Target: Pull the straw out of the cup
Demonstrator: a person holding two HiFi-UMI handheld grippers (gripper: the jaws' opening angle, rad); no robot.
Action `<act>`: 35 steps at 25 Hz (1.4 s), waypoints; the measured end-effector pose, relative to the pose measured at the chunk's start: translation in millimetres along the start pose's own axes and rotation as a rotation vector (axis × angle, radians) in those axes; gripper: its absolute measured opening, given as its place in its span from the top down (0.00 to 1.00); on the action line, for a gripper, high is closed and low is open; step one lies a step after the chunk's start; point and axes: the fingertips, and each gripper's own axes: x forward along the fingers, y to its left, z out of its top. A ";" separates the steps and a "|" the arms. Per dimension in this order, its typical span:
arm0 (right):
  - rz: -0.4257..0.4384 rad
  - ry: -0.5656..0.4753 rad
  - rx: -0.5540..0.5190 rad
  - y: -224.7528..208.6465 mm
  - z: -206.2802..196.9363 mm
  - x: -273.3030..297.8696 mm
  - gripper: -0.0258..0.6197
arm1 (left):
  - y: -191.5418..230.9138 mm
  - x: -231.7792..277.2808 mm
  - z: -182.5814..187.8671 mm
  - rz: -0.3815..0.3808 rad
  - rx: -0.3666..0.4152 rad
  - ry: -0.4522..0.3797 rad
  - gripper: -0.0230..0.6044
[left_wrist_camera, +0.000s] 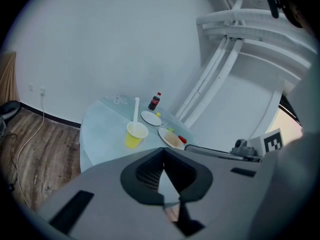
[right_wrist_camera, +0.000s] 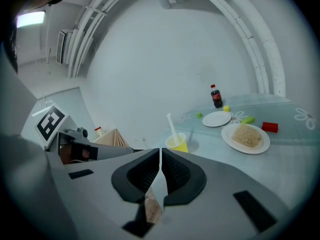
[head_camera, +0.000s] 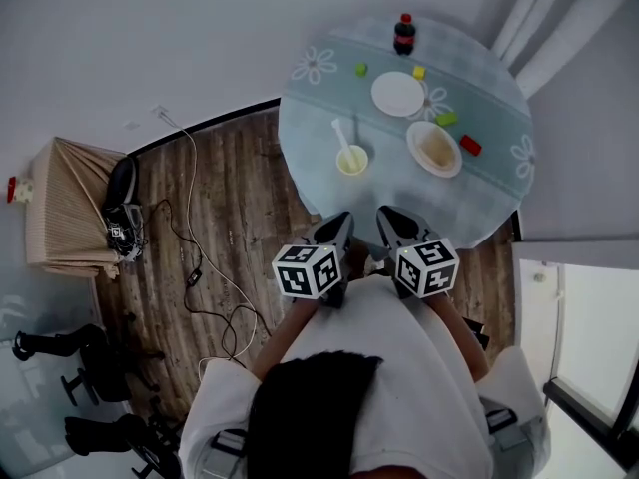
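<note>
While straw point(head_camera: 340, 136) stands in cup point(head_camera: 357, 164), untouched

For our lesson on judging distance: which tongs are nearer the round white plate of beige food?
Right. The right tongs are short of the round white plate of beige food, slightly to its left; the left tongs are farther to the left.

Straw point(head_camera: 341, 135) in cup point(head_camera: 352, 161) on table point(head_camera: 310, 148); plate point(head_camera: 434, 149) right of cup; bottle point(head_camera: 403, 34) far behind.

Glossy table point(head_camera: 310, 138), wood-grain floor point(head_camera: 235, 203), matt yellow cup point(head_camera: 351, 160).
</note>
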 end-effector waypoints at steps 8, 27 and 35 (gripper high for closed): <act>0.003 -0.026 0.017 -13.7 12.6 0.2 0.90 | -16.8 13.2 7.8 -0.035 0.025 0.023 0.95; -0.005 -0.052 -0.014 -7.6 38.5 33.1 0.90 | 27.6 15.2 36.8 -0.010 -0.085 0.017 0.95; -0.058 -0.019 -0.005 -7.0 42.2 63.3 0.90 | 58.6 22.9 56.3 -0.034 -0.120 0.047 0.95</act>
